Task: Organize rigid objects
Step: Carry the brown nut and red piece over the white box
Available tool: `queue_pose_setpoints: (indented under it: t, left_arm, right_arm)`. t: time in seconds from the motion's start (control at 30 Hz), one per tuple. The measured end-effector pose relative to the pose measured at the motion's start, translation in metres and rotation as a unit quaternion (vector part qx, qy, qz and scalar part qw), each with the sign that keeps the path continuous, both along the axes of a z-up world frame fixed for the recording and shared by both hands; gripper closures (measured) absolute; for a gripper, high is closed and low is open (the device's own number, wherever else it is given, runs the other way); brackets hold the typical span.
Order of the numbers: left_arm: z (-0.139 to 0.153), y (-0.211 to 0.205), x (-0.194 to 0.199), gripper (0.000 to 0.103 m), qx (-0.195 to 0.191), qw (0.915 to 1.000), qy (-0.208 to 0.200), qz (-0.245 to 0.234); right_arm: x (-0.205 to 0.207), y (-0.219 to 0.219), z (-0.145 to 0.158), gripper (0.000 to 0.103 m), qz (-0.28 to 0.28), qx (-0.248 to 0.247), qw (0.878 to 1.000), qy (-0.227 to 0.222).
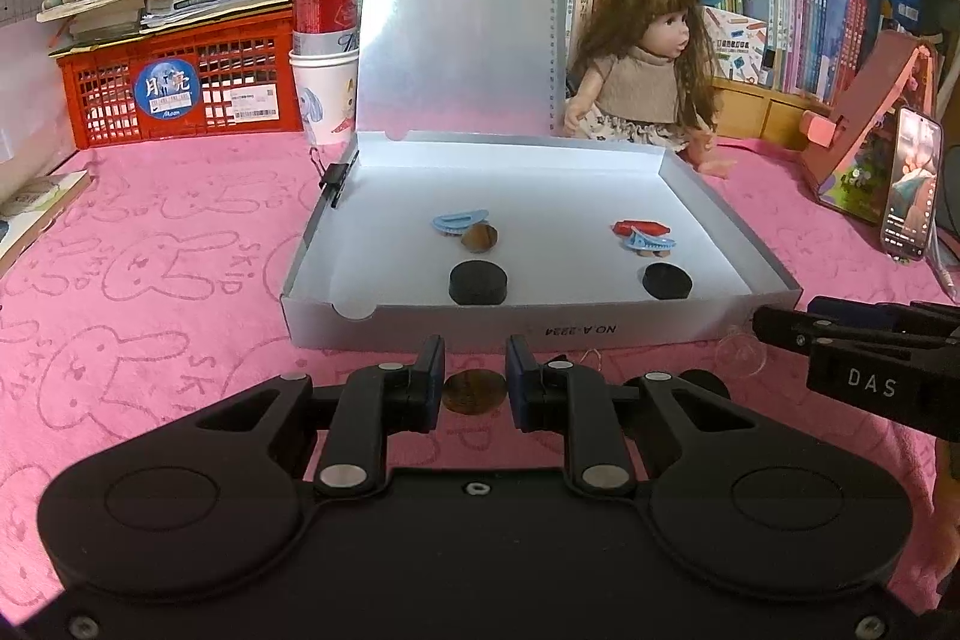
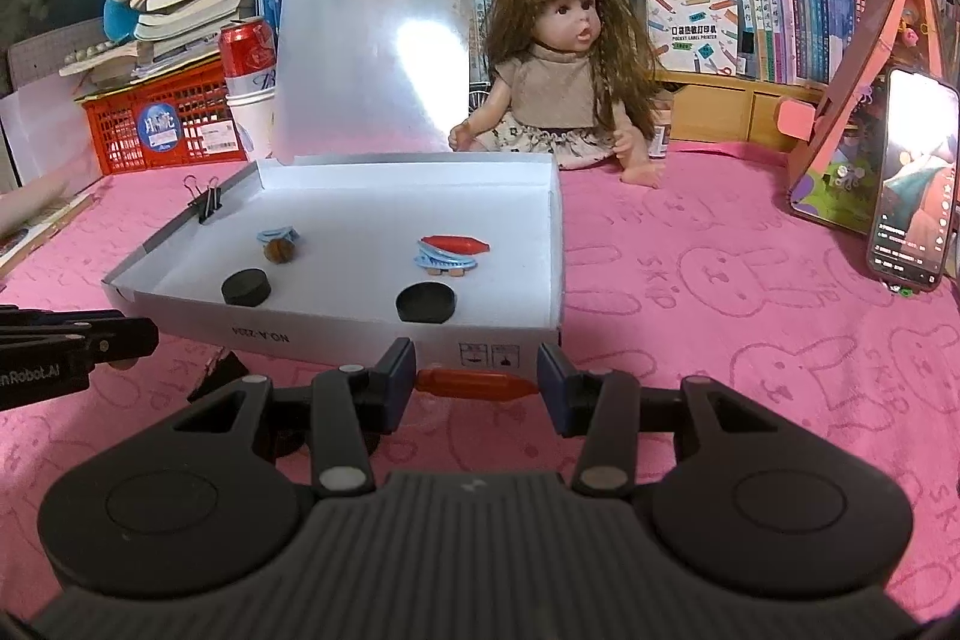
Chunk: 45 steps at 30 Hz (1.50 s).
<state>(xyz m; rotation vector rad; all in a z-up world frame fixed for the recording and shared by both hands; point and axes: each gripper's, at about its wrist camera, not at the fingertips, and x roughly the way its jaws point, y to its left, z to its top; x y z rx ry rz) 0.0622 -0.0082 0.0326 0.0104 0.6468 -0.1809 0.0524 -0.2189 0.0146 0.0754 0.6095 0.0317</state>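
An open white box lies on the pink cloth, lid up. Inside are two black discs, a brown disc, blue clips and a red spindle-shaped piece. My left gripper stands in front of the box with a brown disc between its fingers, which touch its sides. My right gripper stands at the box front with a red spindle-shaped piece spanning its fingers end to end. The right gripper also shows in the left wrist view.
A doll sits behind the box. A red crate with books, a can in a paper cup, a binder clip, a phone on a pink stand and bookshelves surround the cloth.
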Motion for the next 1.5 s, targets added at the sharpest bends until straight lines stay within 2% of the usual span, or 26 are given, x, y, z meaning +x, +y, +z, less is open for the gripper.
queue_pose_setpoints:
  t: [0.43,0.67,0.93,1.17,1.37,1.5]
  left_arm:
    - [0.011,-0.002,0.01,0.082,-0.01,0.9999,-0.003,-0.009]
    - [0.014,0.006,0.02,0.082,-0.05,0.9985,0.007,-0.023]
    - [0.017,0.004,0.034,0.082,-0.043,0.9982,0.007,-0.04]
    - [0.025,0.011,0.074,0.082,-0.078,0.9947,0.056,-0.037]
    - [0.02,0.015,0.106,0.082,-0.086,0.9929,0.08,-0.02]
    - [0.012,0.01,0.119,0.082,-0.068,0.9948,0.076,-0.012]
  right_arm:
    - [0.01,0.005,0.008,0.054,0.006,0.008,1.0,-0.006]
    - [0.016,0.006,0.008,0.054,0.007,0.009,1.0,-0.006]
    - [0.024,0.011,0.007,0.054,0.017,-0.002,1.0,-0.003]
    - [0.051,0.006,0.014,0.054,0.02,0.033,0.999,0.019]
    - [0.077,-0.002,0.014,0.054,0.013,0.076,0.996,0.046]
    - [0.092,-0.006,0.01,0.054,0.004,0.089,0.994,0.063]
